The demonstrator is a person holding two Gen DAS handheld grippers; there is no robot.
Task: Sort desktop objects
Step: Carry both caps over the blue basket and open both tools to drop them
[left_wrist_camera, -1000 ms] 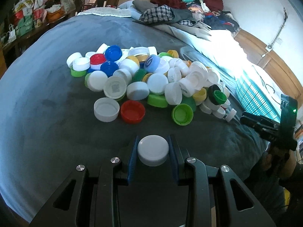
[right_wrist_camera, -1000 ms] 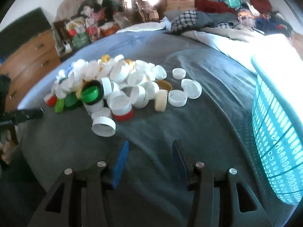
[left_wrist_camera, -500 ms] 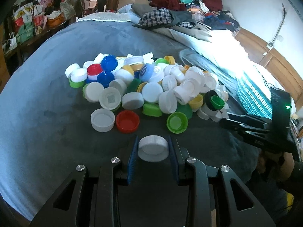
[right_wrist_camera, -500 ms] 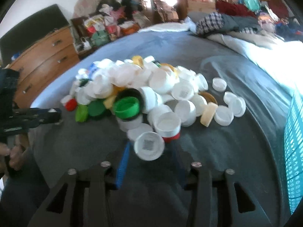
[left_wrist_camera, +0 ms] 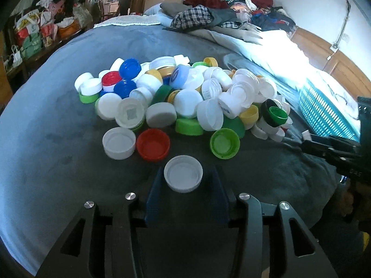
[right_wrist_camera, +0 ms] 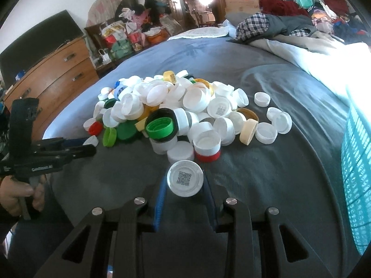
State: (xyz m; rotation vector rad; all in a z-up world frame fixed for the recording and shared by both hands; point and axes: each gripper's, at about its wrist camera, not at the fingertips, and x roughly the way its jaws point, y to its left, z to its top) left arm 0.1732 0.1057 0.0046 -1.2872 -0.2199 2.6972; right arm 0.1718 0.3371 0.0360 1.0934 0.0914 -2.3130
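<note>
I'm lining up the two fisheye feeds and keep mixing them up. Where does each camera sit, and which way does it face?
Left wrist: on the left gripper, angled down over the bed at the cap pile; its just-opening jaws flank a white cap; the right gripper enters at the picture's right.
Right wrist: on the right gripper, shut on a QR-code cap; the left gripper and hand show at the picture's left.
Shared: pile, teal basket.

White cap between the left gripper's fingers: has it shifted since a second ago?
Yes. The white cap, then dome-up and pinched, now lies open-side up nearer the red cap, with the left gripper just opened.
</note>
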